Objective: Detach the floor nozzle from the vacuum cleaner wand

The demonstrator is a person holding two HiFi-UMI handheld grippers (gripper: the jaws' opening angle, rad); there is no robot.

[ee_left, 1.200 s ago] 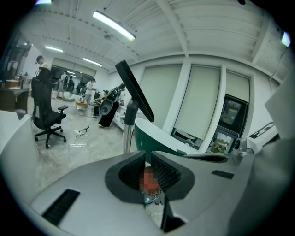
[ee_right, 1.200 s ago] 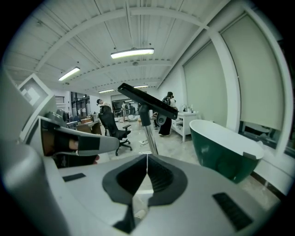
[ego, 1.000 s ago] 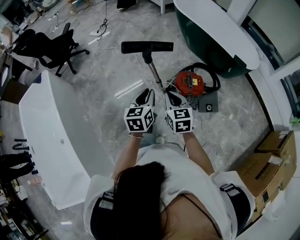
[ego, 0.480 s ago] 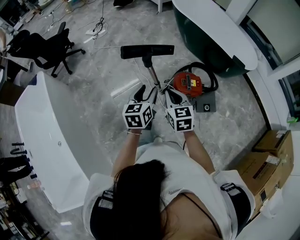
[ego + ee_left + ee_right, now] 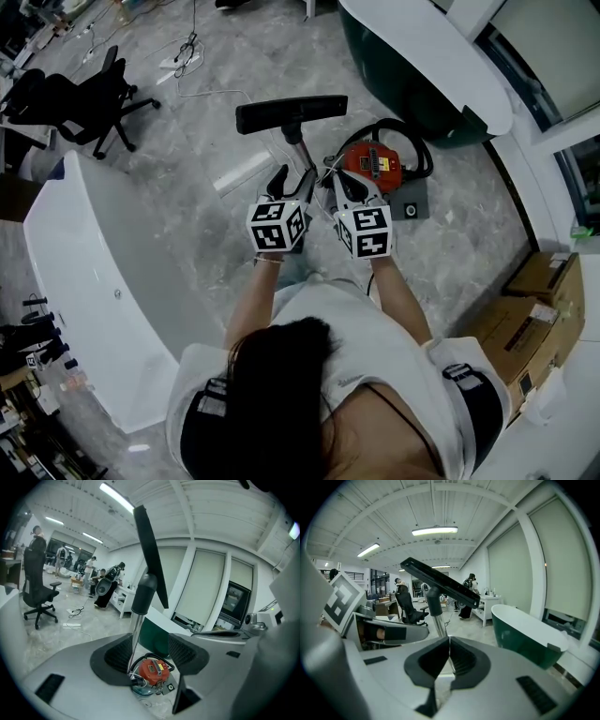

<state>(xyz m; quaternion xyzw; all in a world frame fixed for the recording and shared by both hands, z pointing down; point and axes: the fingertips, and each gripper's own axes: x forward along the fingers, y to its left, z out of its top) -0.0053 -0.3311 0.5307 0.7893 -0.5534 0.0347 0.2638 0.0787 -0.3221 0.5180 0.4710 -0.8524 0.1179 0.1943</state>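
The black floor nozzle (image 5: 292,114) lies crosswise on the marble floor, with the silver wand (image 5: 304,155) running from its neck back toward me. The red vacuum canister (image 5: 375,164) and its black hose sit to the right. My left gripper (image 5: 291,183) is at the wand and its jaws are opening. In the left gripper view the wand (image 5: 135,632) rises between the jaws beside the left pad (image 5: 117,656), with a gap to the other pad, up to the nozzle (image 5: 151,559). My right gripper (image 5: 339,189) is shut, pads (image 5: 459,656) meeting; the wand (image 5: 439,620) rises just beyond its tips (image 5: 449,641).
A long white bathtub (image 5: 84,272) lies at the left and a dark green tub (image 5: 422,66) at the upper right. A black office chair (image 5: 84,94) and loose cables (image 5: 187,52) are at the far left. Cardboard boxes (image 5: 539,309) stand at the right.
My left gripper's jaws have gone from nearly shut to wide open. Both grippers have moved forward along the wand toward the nozzle.
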